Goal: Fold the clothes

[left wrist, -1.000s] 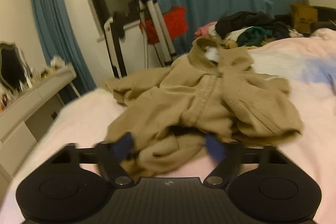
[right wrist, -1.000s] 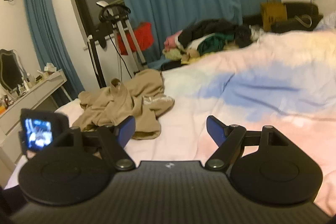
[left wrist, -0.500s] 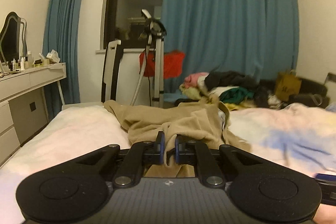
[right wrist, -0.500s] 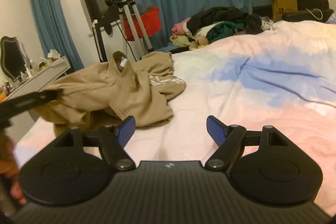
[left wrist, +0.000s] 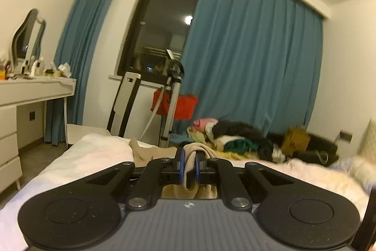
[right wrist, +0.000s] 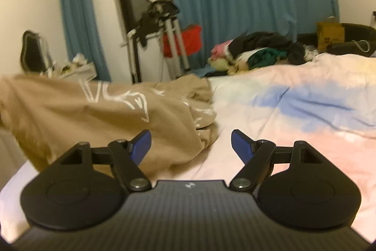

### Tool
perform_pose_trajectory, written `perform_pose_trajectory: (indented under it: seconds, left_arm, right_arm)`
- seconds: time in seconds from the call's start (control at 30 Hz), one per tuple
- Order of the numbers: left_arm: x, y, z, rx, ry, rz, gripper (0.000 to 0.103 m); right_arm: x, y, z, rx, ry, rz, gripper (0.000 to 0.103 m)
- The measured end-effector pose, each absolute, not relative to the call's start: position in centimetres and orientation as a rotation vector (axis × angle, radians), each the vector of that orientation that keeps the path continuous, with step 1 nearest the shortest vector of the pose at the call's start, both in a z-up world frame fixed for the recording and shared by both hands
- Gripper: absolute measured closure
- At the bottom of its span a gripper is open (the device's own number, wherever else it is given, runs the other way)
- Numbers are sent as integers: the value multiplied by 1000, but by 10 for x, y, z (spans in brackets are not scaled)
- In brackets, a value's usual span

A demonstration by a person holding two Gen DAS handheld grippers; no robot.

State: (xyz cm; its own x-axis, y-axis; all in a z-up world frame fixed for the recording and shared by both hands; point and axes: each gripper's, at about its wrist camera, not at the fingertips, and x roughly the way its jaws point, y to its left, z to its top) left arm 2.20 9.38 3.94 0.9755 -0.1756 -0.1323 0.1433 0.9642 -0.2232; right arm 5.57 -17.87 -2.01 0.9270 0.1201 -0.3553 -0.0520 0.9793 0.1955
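A tan sweatshirt (right wrist: pixel 94 114) with a white line print is stretched up off the bed at the left of the right wrist view, its lower part still bunched on the pastel duvet (right wrist: pixel 293 114). My left gripper (left wrist: pixel 188 167) is shut on a fold of this sweatshirt (left wrist: pixel 189 171), lifted above the bed; most of the garment hangs hidden below it. My right gripper (right wrist: pixel 190 145) is open and empty, low over the bed, just right of the sweatshirt's hanging edge.
A pile of mixed clothes (right wrist: pixel 258 51) lies at the far end of the bed. A tripod stand (right wrist: pixel 169 39) and a red item (right wrist: pixel 185 41) stand by the blue curtains. A white dresser (left wrist: pixel 30 95) with a mirror is at the left.
My left gripper closed on the sweatshirt and has raised it off the bed. The garment has spread out and up. My right gripper stayed open and moved closer to it.
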Motion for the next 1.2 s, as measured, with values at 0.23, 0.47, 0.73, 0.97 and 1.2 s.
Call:
perform_pose_trajectory:
  seconds: [0.23, 0.47, 0.73, 0.97, 1.2]
  left_arm:
    - [27, 129, 32, -281, 175, -125, 94]
    - [68, 150, 10, -287, 259, -20, 93]
    - [104, 158, -19, -314, 340, 58, 93]
    - [91, 149, -18, -339, 360, 27, 93]
    - [70, 135, -12, -346, 383, -17, 93]
  right_arm:
    - [66, -122, -55, 27, 516, 214, 26]
    - [111, -91, -81, -83, 483, 195, 28]
    - [149, -118, -81, 107, 472, 142, 92]
    - [129, -129, -27, 73, 311, 169, 99]
    - [64, -159, 29, 82, 177, 166, 99]
